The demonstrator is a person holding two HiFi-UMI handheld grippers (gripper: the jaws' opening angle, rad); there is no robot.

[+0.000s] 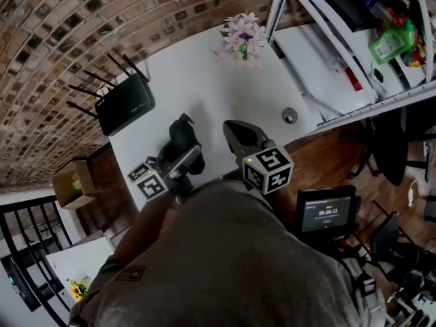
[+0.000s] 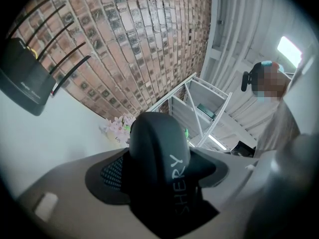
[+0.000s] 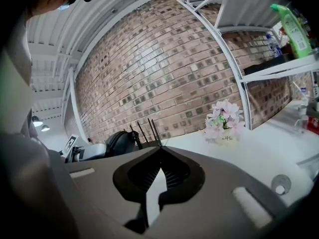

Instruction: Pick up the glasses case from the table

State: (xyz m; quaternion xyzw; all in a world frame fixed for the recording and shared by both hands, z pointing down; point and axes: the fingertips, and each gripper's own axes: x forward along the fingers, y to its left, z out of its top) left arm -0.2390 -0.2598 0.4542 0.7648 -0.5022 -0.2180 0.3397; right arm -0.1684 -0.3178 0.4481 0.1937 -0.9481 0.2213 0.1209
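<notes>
— What takes up most of the scene?

— A white table (image 1: 191, 67) set against a brick wall (image 1: 102, 19), with a white shelf rack (image 1: 327, 39) at its right end. A black router (image 1: 125, 104) with several antennas lies at the table's left edge.

— And the grippers?

— Both are over the near edge of the table, side by side. The left gripper (image 1: 181, 147) is clamped on the glasses case (image 1: 182, 131) — a dark, rounded hard case that stands up between its jaws, with pale lettering ending in "SHERY" along its side (image 2: 159, 148). I cannot tell whether the case touches the table. The right gripper (image 1: 235, 133) grips nothing; in its own view the jaw tips meet, with only a thin slit below them (image 3: 160, 169).

— Anything smaller?

— A bunch of pale pink flowers (image 1: 243, 38) by the wall at the far edge, and a small round disc (image 1: 290, 115) on the table near the rack, well apart from the case.
</notes>
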